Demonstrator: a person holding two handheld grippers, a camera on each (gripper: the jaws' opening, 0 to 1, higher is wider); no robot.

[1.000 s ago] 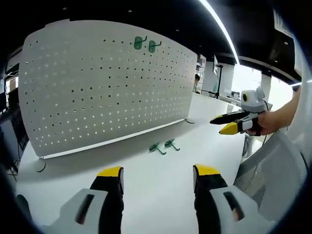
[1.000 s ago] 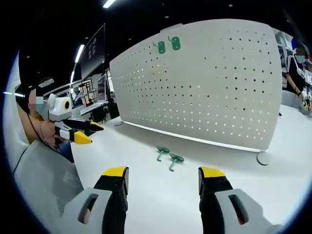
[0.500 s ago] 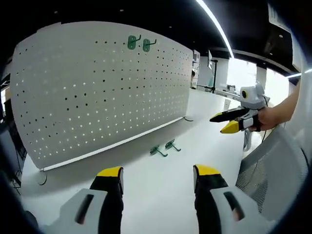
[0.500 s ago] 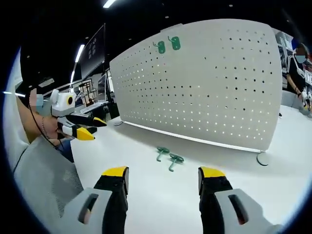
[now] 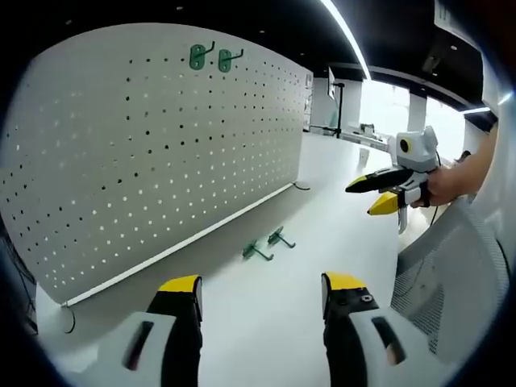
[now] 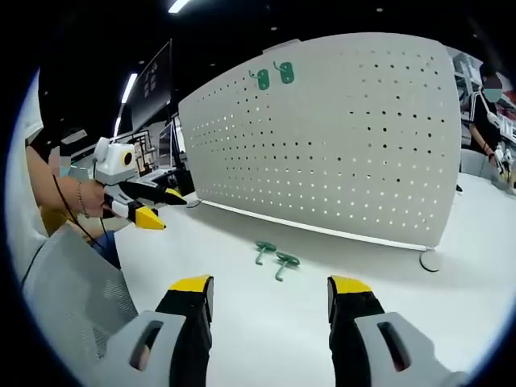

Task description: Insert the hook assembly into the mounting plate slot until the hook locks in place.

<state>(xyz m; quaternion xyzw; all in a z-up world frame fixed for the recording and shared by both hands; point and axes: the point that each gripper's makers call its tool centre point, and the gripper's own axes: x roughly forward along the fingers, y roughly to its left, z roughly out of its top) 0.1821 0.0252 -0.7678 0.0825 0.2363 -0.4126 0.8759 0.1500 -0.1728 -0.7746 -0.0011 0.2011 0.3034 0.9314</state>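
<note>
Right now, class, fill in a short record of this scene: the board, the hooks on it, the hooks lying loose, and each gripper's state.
board: white pegboard standing upright on the white table
hooks on board: two green hooks side by side near its top edge
loose hooks: two green hooks on the table, in front of the board's foot
left gripper: open, empty, above the table
right gripper: open, empty, facing the loose hooks
task progress: no hook picked up yet

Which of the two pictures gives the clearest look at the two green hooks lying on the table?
The right gripper view: the two green hooks on the table lie nearer the middle there and look a bit larger, side by side before the white pegboard. The left gripper view shows the same pair smaller.
</note>
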